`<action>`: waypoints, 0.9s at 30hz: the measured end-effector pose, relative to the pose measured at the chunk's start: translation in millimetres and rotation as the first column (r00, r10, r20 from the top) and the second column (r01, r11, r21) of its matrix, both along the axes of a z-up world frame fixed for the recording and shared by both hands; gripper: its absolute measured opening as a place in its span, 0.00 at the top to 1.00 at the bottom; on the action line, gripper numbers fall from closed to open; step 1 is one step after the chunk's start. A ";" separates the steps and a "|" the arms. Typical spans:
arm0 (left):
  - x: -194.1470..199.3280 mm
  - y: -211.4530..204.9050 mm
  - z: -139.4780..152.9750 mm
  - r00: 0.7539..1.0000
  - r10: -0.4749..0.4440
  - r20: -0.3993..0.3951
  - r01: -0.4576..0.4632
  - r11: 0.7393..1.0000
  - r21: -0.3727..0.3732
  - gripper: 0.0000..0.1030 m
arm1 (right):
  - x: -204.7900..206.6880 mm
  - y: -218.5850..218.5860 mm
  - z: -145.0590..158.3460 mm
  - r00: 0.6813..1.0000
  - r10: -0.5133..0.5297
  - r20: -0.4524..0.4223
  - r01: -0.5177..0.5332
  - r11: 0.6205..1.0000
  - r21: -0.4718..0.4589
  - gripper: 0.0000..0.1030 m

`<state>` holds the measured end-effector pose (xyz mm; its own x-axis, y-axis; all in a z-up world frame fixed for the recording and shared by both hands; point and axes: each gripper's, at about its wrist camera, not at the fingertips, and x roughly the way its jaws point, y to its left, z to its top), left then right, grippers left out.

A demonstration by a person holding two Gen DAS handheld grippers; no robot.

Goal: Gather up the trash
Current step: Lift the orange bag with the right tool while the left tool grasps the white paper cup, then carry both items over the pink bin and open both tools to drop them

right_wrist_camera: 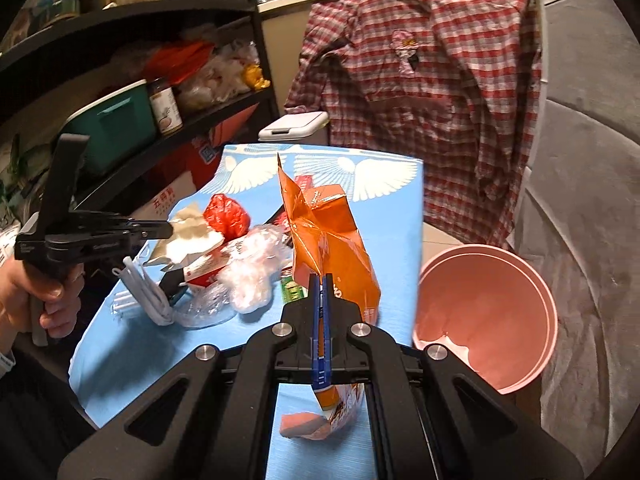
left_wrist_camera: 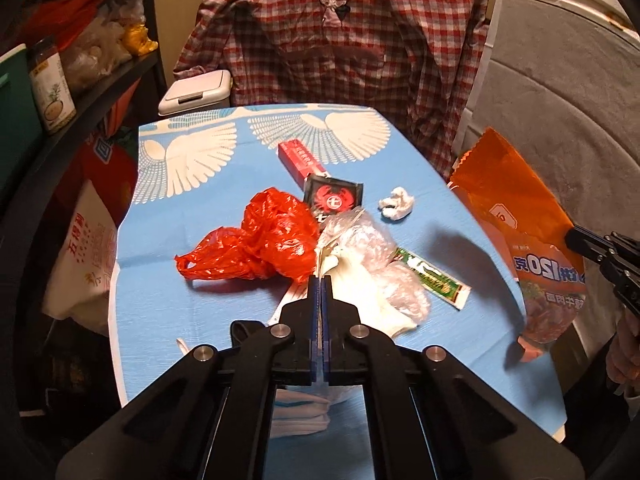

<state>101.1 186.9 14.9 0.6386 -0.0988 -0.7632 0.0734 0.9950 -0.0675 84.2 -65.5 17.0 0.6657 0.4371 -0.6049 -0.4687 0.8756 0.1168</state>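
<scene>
Right tongs (right_wrist_camera: 321,280) are clamped tight on an orange snack bag (right_wrist_camera: 332,248) — it hangs above the blue tabletop (right_wrist_camera: 120,344), near a pink bin (right_wrist_camera: 486,320). Mirrored print on it reads "120". Left tongs (left_wrist_camera: 320,280) pinch a silver-white wrapper (right_wrist_camera: 192,232) — other trash lies beneath: red bag (left_wrist_camera: 264,240), green tube (left_wrist_camera: 434,276).

One orange snack bag (right_wrist_camera: 336,240), one red plastic bag (left_wrist_camera: 256,240), one pink bucket (right_wrist_camera: 486,316), one tissue wad (left_wrist_camera: 397,204).

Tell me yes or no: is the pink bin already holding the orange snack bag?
No. The orange snack bag hangs clamped in the right gripper over the table, beside the pink bin.
</scene>
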 end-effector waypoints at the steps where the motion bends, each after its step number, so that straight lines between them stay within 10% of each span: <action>1: -0.9 -1.9 1.5 1.000 0.000 0.005 0.000 1.000 -0.002 0.99 | 0.6 -3.6 1.0 1.000 -0.011 0.002 0.011 1.000 0.004 0.98; 27: 21.8 -105.0 24.8 0.984 -0.153 0.087 0.163 0.978 -0.128 0.99 | 51.6 -88.9 47.1 0.986 -0.164 0.043 0.165 0.986 -0.028 0.98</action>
<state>122.9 81.9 39.7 0.6622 -0.3014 -0.6860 0.2389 0.9527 -0.1879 135.8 -154.4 64.1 0.7511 0.3005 -0.5879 -0.3216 0.9441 0.0716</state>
